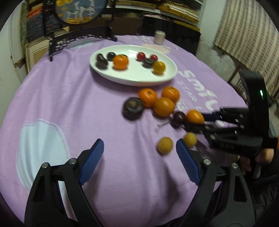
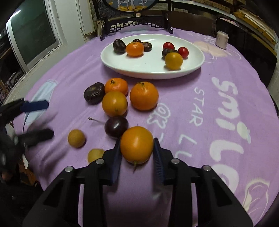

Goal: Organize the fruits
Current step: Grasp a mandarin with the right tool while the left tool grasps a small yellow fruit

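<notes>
Motion blur across the left wrist view: fruit on the white plate (image 1: pixel 132 76) smeared, dark pieces (image 1: pixel 102 61) not identifiable by kind. Large dark fruit (image 1: pixel 133 108) on the counter (image 1: pixel 69 97) likewise soft-edged. Right gripper (image 1: pixel 195 122) blurred at the fingers, grip on the orange fruit (image 1: pixel 195 116) unclear there. Small yellow fruit (image 1: pixel 190 139) partly hidden behind a blue finger (image 1: pixel 187 157).

Right wrist view: left gripper (image 2: pixel 41 120) cut off by the left edge, lower finger (image 2: pixel 39 136) smeared. Yellow fruit (image 2: pixel 95 154) half hidden behind the right gripper's black frame. Framed round picture (image 2: pixel 130 4) cropped at top. Small jar (image 2: pixel 221 39) too small for label reading.
</notes>
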The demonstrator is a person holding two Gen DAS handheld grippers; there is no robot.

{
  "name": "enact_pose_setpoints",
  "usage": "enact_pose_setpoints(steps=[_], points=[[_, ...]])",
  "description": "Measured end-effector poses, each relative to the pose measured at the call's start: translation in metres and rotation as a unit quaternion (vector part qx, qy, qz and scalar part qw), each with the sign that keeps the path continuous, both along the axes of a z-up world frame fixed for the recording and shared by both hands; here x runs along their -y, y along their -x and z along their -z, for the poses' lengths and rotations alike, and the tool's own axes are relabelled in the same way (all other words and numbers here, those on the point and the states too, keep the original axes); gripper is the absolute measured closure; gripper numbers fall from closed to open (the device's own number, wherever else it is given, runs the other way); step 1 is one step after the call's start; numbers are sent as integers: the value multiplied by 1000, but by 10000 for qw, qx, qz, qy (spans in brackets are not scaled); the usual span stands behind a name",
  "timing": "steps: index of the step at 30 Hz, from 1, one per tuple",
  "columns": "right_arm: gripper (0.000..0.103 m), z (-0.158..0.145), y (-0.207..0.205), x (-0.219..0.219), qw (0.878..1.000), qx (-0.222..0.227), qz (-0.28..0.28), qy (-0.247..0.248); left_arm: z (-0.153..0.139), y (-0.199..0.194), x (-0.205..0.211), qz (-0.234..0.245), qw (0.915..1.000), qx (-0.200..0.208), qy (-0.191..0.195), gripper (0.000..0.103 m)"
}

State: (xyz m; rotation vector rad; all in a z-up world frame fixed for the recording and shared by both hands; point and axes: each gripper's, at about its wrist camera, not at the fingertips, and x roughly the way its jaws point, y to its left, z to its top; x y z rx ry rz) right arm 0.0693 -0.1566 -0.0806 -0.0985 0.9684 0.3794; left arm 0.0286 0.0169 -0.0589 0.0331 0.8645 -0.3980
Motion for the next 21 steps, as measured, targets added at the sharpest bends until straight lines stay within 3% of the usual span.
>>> enact_pose_setpoints(steps=[6,12,15,18,21], points=[[67,-8,4,26,9990,-13,374,-263,4,2,17,281,9995,-103,21,19],[67,-11,14,52,9966,-47,625,-538,17,-9,36,410,9984,-388,-102,49],[67,-12,16,57,9960,-46,613,-648,24,-15,41,355,9983,-420,-190,54],[67,-12,19,59,9955,-42,626,-713,24,-18,42,253,9986,-387,-269,80],[67,-11,19,61,9950,-56,645,-765,23,-18,39,226,9987,-382,-261,80]])
